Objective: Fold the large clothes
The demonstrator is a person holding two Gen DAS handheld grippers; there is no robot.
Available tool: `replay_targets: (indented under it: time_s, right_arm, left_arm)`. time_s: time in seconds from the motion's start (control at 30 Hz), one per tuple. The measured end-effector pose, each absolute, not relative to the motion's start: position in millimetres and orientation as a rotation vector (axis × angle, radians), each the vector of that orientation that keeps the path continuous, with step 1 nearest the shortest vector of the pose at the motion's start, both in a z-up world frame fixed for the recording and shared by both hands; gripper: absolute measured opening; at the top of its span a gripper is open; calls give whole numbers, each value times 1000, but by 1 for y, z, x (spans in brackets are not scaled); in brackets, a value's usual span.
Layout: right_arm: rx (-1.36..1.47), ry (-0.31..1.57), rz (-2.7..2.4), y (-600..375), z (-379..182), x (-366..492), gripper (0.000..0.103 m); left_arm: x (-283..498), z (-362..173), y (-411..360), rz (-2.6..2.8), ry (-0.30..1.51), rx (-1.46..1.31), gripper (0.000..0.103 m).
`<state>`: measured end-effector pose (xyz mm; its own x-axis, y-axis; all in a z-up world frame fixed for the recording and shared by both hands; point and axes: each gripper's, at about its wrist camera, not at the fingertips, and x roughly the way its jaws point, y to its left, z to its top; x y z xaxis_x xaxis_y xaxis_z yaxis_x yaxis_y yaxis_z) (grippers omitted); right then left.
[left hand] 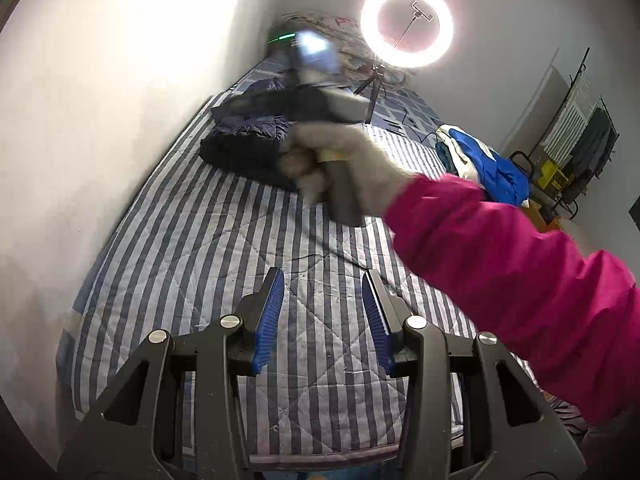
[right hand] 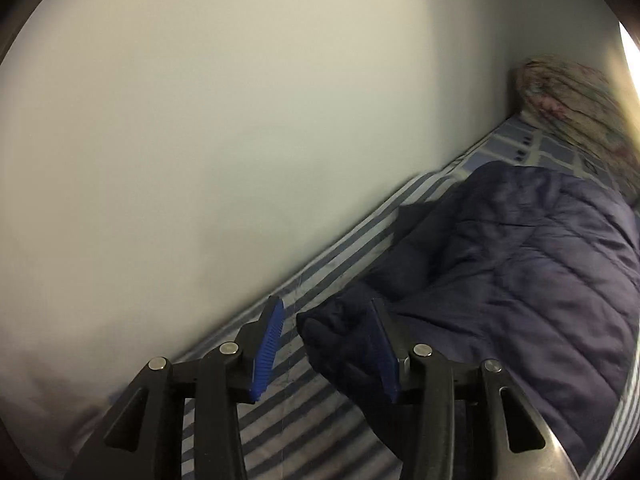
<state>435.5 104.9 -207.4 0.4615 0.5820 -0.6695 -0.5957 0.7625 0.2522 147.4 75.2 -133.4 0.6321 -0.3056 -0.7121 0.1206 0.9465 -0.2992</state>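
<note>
On the striped bed [left hand: 208, 240], navy jacket [right hand: 520, 260] (folded)

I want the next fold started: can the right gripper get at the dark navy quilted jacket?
Probably yes: the right gripper stands open at the dark navy quilted jacket's near edge, nothing between.

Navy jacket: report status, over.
Left gripper open, empty, over striped bedding. Right gripper open at folded navy jacket, edge between jaws, unpinched. Blue-white garment waits. Nothing blocking.

Matt quilted navy jacket [right hand: 520, 264] on striped quilted cloth mattress [left hand: 224, 264].
</note>
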Motion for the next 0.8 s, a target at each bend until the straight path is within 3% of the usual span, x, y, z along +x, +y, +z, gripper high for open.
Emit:
replay_targets:
  time_s: [0.23, 0.37, 0.53, 0.6, 0.8]
  right_arm:
    - [134, 800, 576, -6, -196, 418, 50]
    - [187, 824, 489, -65, -207, 409, 59]
    - [280, 876, 426, -112, -227, 407, 68]
    - [316, 894, 399, -125, -239, 411, 79]
    - [406, 951, 380, -140, -267, 405, 79]
  left_arm:
    - [160, -133, 66, -271, 877, -223, 42]
    - [189, -125, 62, -296, 881, -180, 42]
    - [273, -126, 73, -222, 852, -140, 42]
    - [318, -133, 79, -179, 859, -172, 41]
    - [413, -169, 90, -12, 858, -70, 41]
